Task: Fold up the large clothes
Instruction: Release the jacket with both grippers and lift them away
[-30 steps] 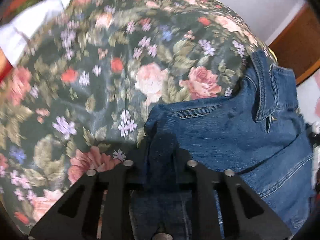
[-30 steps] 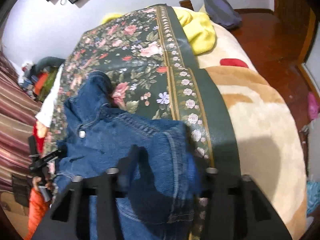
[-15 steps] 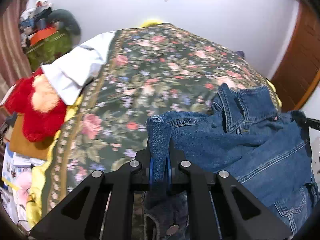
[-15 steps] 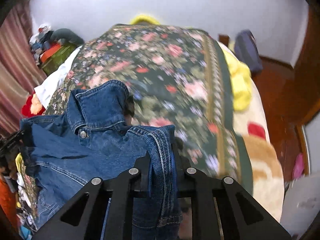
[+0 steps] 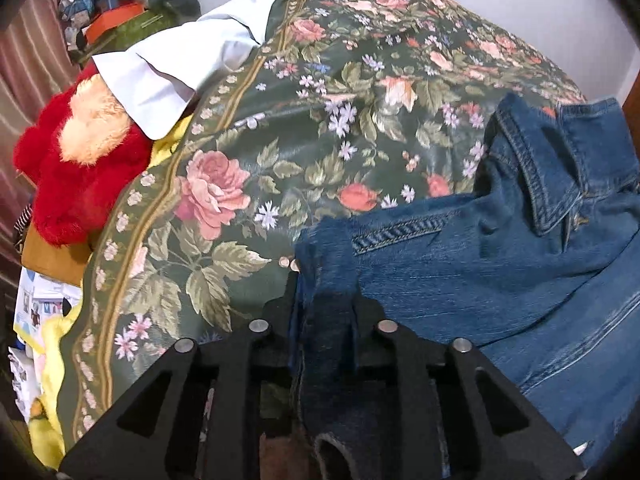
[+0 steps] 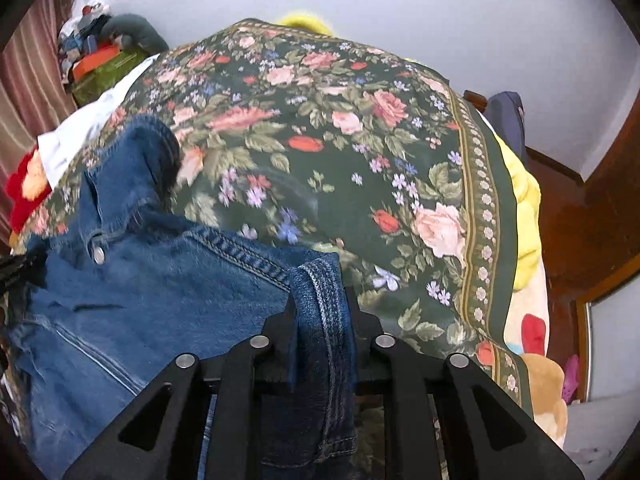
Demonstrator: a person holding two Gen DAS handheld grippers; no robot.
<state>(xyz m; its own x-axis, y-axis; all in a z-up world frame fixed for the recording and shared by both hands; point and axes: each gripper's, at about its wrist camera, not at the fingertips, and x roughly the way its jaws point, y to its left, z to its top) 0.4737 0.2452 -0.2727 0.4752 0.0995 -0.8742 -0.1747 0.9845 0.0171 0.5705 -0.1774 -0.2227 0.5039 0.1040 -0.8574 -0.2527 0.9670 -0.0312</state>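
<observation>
My left gripper is clamped on a bunched fold of the denim jacket, and my right gripper pinches a stitched hem of it. Between them I see the jacket spread over the floral bedspread, collar toward the bed's middle. A red plush and white cloth lie at the bed's left edge.

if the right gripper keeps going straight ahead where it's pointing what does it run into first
Probably the floral bedspread: the right gripper, shut on the denim jacket, points across it. Depth is unclear.
</observation>
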